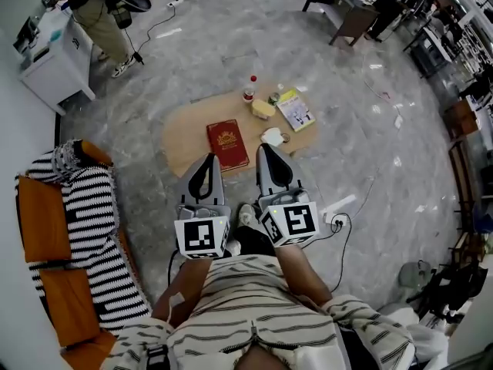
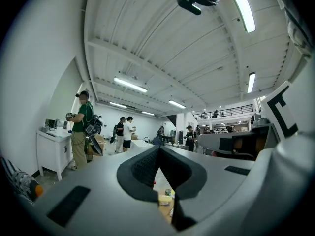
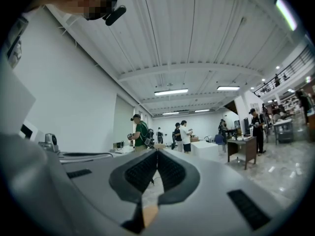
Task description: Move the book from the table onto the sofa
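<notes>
A dark red book (image 1: 227, 143) with a gold emblem lies flat on the low wooden table (image 1: 185, 137), near its front edge. Both grippers are held level in front of me, side by side, short of the table. My left gripper (image 1: 209, 159) points at the book's near left corner, jaws shut and empty. My right gripper (image 1: 266, 150) is just right of the book, also shut on nothing. In the left gripper view the tips (image 2: 160, 149) meet; table items show through the gap below. The right gripper view shows tips (image 3: 157, 152) closed too. The sofa (image 1: 73, 237) with its striped throw stands at my left.
On the table's far side stand a bottle (image 1: 249, 89), a small can (image 1: 273, 98), a yellow block (image 1: 263, 109), a green-yellow booklet (image 1: 296, 109) and a white cup (image 1: 272, 136). A person (image 1: 104, 14) stands by a white cabinet (image 1: 50, 56) at back left. Cables and a power strip (image 1: 336, 218) lie on the floor to my right.
</notes>
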A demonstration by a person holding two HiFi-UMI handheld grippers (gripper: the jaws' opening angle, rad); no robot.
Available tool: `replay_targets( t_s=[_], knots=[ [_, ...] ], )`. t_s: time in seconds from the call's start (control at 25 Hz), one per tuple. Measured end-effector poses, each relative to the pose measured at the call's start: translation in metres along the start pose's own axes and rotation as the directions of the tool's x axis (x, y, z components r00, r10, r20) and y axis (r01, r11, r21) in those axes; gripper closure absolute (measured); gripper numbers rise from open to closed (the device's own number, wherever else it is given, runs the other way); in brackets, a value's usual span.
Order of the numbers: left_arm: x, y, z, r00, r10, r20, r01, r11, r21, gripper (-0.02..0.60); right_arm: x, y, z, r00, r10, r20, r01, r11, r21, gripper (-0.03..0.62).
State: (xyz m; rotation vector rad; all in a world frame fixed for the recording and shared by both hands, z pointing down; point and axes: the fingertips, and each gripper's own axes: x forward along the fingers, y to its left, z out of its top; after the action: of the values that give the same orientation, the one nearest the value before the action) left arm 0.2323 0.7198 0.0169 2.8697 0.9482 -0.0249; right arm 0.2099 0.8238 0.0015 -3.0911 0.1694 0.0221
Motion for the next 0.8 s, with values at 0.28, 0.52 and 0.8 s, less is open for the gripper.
replay_targets(
  t_s=[0.28,0.52,0.8],
  knots=[
    [0.057,0.006,-0.033,0.998,0.028,-0.058,-0.027,1.000,0.011,0.577,0.051,-0.041,-0.035,0.998,0.029,-0.049,-0.028,0.999,0.036,0.580],
    [0.125,0.007,-0.062,0.991,0.055,-0.126,-0.054,0.998,0.014,0.577,0.104,-0.090,-0.056,0.994,0.058,-0.092,-0.053,0.997,0.054,0.580],
    [0.183,0.006,-0.101,0.976,0.088,-0.201,-0.087,0.996,0.015,0.577,0.147,-0.131,-0.090,0.983,0.089,-0.162,-0.077,0.994,0.084,0.580]
  ],
)
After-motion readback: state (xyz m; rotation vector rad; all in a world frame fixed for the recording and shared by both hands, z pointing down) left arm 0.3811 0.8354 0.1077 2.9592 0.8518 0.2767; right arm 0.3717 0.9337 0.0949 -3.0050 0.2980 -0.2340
